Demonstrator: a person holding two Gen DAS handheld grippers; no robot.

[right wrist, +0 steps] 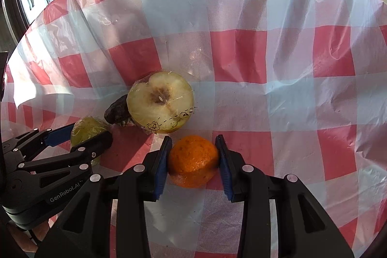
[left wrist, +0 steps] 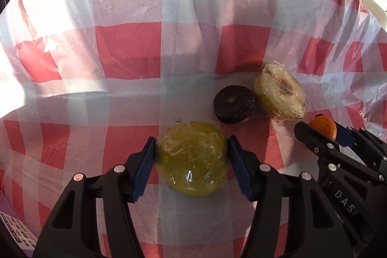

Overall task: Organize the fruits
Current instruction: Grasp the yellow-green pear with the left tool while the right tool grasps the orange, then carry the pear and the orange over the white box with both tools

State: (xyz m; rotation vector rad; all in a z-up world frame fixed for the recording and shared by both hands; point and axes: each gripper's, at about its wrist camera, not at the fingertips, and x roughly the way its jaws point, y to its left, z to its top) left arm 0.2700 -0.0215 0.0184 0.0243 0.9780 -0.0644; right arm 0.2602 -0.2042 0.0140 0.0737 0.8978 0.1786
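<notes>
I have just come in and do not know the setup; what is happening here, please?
A person works two hand-held grippers over a red-and-white checked plastic tablecloth. The left gripper is closed on a yellow-green fruit wrapped in cling film; the right gripper is closed on a small orange mandarin. A film-wrapped cut apple half and a dark, wrinkled round fruit lie touching each other on the cloth.

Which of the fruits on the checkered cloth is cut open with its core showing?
The pale half apple, wrapped in film, behind the orange. The others show only skin.
</notes>
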